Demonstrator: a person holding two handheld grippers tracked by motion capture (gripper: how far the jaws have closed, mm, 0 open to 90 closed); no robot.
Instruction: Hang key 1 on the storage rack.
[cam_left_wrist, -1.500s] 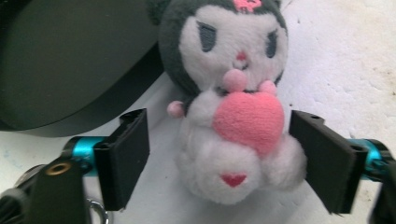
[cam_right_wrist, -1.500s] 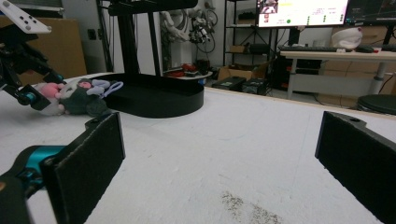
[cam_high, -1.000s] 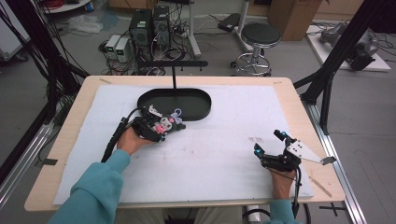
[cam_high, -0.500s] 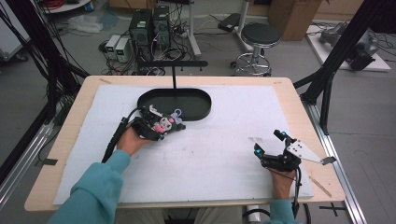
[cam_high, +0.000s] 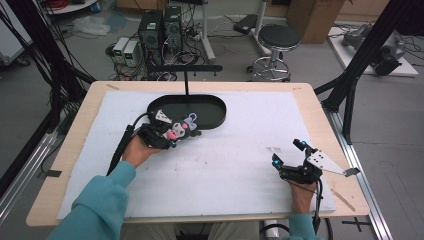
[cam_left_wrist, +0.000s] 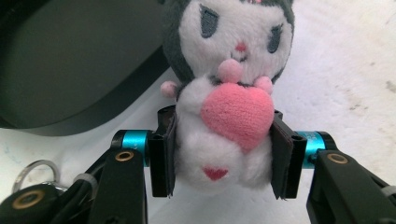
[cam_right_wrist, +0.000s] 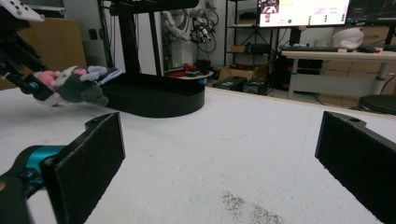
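One plush toy (cam_left_wrist: 224, 93), pinched at the body between the pads of the left gripper (cam_left_wrist: 224, 156), jaws just closed in on it; long axis in line with the jaws, head pointing away from the hand toward the black oval tray (cam_high: 210, 107), pink heart facing the gripper's camera. Just beside the tray's near rim, over the white mat (cam_high: 225, 165). One tray, two grippers. Right gripper (cam_high: 287, 155) resting well apart, jaws spread wide, nothing between them
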